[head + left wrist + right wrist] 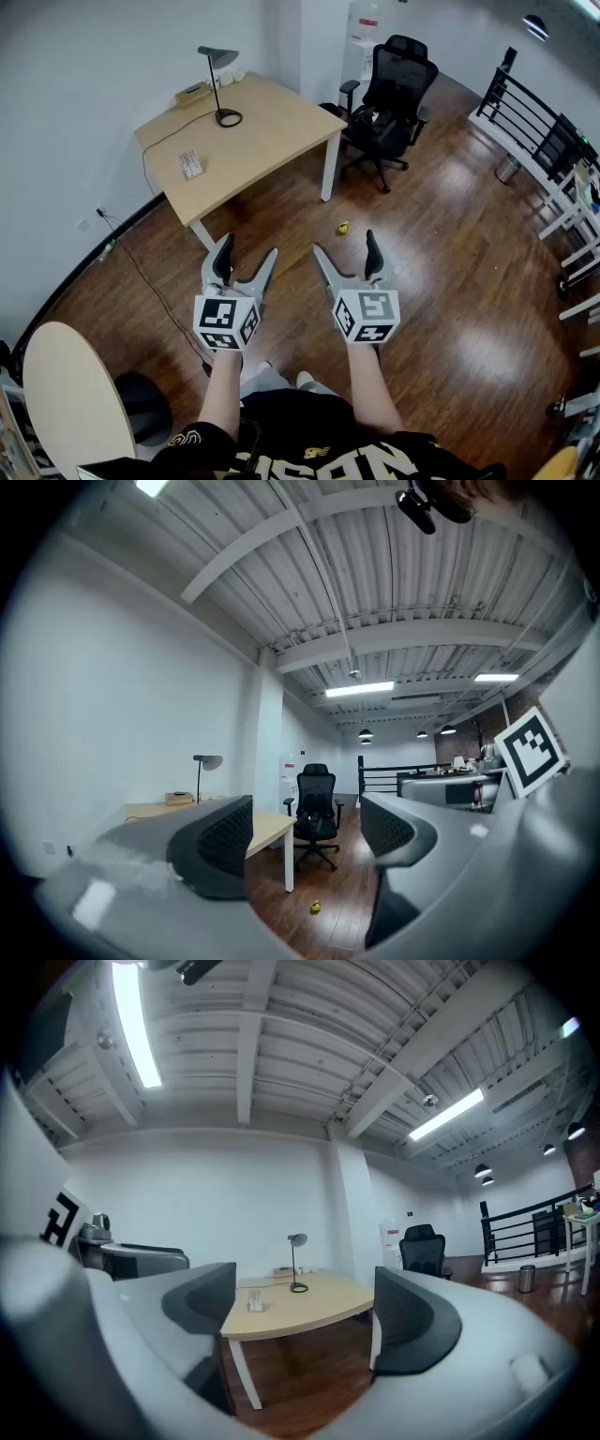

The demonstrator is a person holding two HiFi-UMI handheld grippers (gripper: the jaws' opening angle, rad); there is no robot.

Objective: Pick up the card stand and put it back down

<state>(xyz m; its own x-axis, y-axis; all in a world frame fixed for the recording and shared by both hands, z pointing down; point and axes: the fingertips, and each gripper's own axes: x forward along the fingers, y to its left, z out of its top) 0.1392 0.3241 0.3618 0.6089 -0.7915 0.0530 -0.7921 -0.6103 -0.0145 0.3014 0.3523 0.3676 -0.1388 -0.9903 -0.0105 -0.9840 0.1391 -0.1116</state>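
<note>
So the card stand [190,165] is a small pale upright thing with print too small to read, and it's sitting untouched on the desk [272,122], right by the tabletop's left edge, roughly midway between that edge's two corners. The desk is smooth light wood with a gently curved front and white legs. A desk lamp [228,118] with a thin black stem, a flat round base and a grey shade stands further back, and a tan box [194,93] is at the far edge. Past the desk's right corner is a black mesh-back office chair [392,89], on a glossy dark plank floor [422,244]. A little yellow thing [343,228] lies on the boards; can't tell what it is. Both grippers are well short of the desk, held level over the floor. The left gripper [247,248] has its ribbed black pads spread apart with nothing between them, and the right gripper [345,244] is likewise wide and empty.
</note>
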